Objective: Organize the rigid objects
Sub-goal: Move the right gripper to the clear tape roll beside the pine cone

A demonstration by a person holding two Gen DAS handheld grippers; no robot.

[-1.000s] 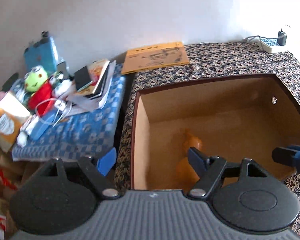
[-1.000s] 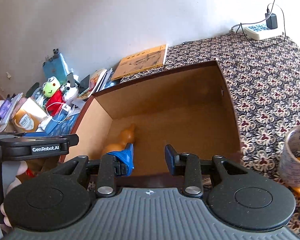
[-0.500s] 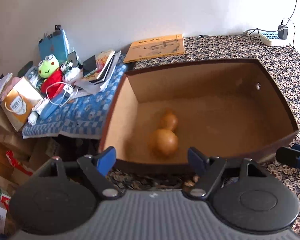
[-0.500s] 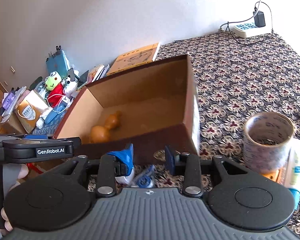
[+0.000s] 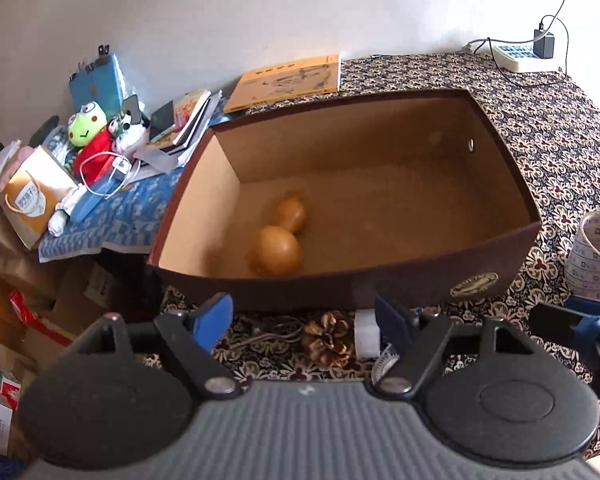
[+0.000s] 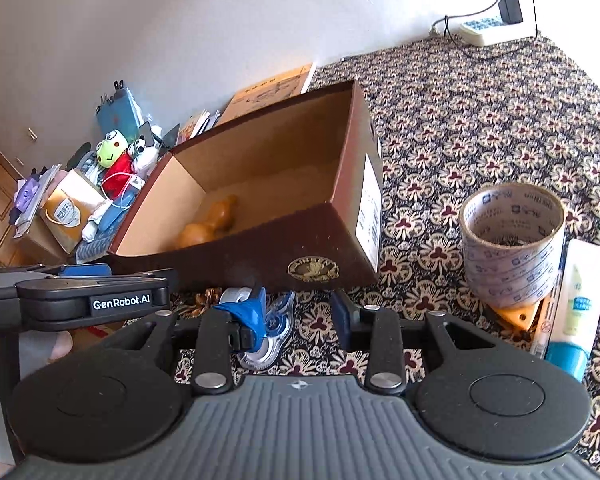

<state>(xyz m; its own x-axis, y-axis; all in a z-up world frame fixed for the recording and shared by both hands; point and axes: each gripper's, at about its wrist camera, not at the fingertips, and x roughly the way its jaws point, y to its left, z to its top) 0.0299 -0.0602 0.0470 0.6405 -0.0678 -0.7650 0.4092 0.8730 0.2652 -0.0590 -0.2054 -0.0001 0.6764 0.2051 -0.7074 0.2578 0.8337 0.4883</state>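
Just short of the brown box (image 5: 400,284), on its near side, I have both grippers hanging over the patterned cloth (image 6: 480,128). My left gripper (image 5: 304,320) stands wide open with nothing between its blue pads; below that gap, just beside the box's front wall, lie a pine cone (image 5: 326,338) and a small white block (image 5: 366,334). My right gripper (image 6: 298,312) is parted by a narrower gap and grips nothing; a correction tape dispenser (image 6: 270,330) lies on the cloth beneath it, close to the box's front wall. Inside the box, toward its left wall, a tan wooden gourd (image 5: 278,236) rests on the floor. Right of the box, near its labelled end, a roll of printed tape (image 6: 512,244) stands on an orange piece, and a white tube with a blue cap (image 6: 576,312) lies just beyond the roll. Behind the box's far wall lies a yellow booklet (image 5: 288,82).
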